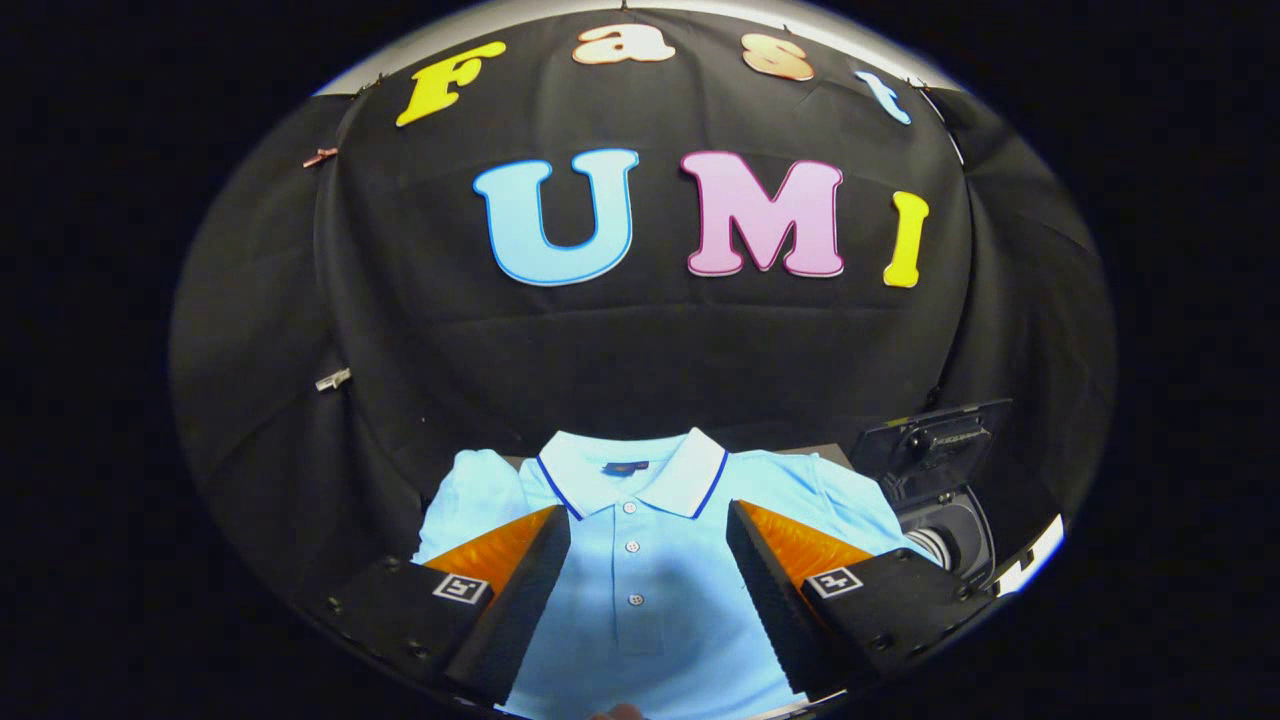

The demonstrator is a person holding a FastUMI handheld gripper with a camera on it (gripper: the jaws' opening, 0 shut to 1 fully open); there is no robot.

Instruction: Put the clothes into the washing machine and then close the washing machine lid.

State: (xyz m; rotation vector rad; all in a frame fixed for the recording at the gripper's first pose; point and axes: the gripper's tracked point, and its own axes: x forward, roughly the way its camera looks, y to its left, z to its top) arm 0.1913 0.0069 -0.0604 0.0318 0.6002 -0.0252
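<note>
Gripper (648,560): fingers spread wide apart, nothing held between them, poised over the garment. Contact with the fabric: cannot tell.

Light-blue short-sleeved polo shirt (650,620): laid flat, front side up, directly beneath and between the fingers. Button placket with three small white buttons (632,547) running down the gap between the fingers. White collar with dark-blue edge stripe (630,470) just ahead of the fingertips, folded open, dark label visible at the neck. Sleeves spread outward to both sides behind the fingers.

Dark washing machine (950,525): beside the shirt's right sleeve, just beyond the right finger. Round opening exposed, ribbed drum wall visible inside. Dark lid (935,445) raised upright behind the opening.

Black cloth booth wall (640,340): farthest back, draped behind shirt and machine.
</note>
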